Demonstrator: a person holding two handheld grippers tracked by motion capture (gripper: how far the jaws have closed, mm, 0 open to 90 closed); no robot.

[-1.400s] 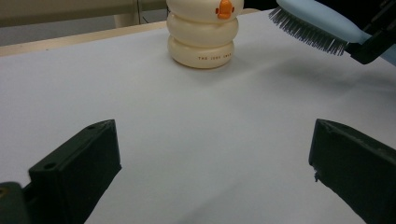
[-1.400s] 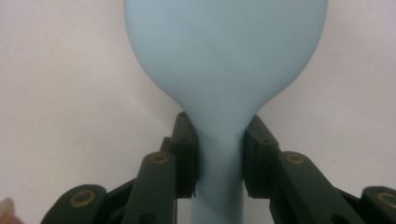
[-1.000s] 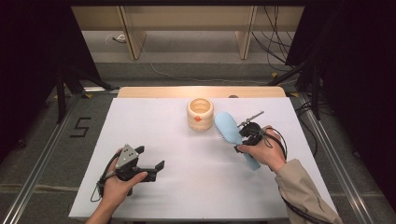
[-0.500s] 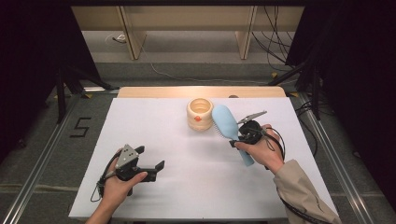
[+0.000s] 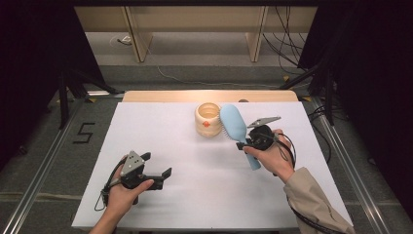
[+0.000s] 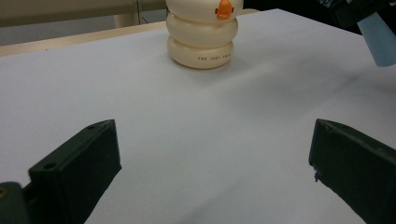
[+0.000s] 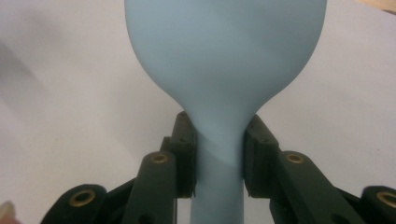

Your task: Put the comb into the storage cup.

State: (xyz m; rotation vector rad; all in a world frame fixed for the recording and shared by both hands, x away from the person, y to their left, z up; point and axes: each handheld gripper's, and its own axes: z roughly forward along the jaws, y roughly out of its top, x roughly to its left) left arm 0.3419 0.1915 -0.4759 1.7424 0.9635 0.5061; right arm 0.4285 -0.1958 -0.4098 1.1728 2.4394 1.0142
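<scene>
A light blue hairbrush (image 5: 235, 126) hangs above the white table, its head up beside the cream ribbed cup (image 5: 208, 119) with an orange mark. My right gripper (image 5: 245, 143) is shut on the brush's neck; in the right gripper view both pads squeeze the narrow neck of the hairbrush (image 7: 219, 154) just below the oval head. My left gripper (image 5: 157, 172) rests low at the table's front left, jaws wide apart with bare table between them. In the left gripper view the cup (image 6: 201, 35) stands ahead, and the brush handle's end (image 6: 379, 42) shows at the top right.
The white table top (image 5: 160, 126) has a wooden strip (image 5: 156, 96) along its far edge. Cables lie on the floor behind. A floor mark "5" (image 5: 84, 132) sits left of the table. Metal rails run along both sides.
The brush head has tilted slightly left, closer to the cup, in the right gripper's hold. The left gripper has stayed put.
</scene>
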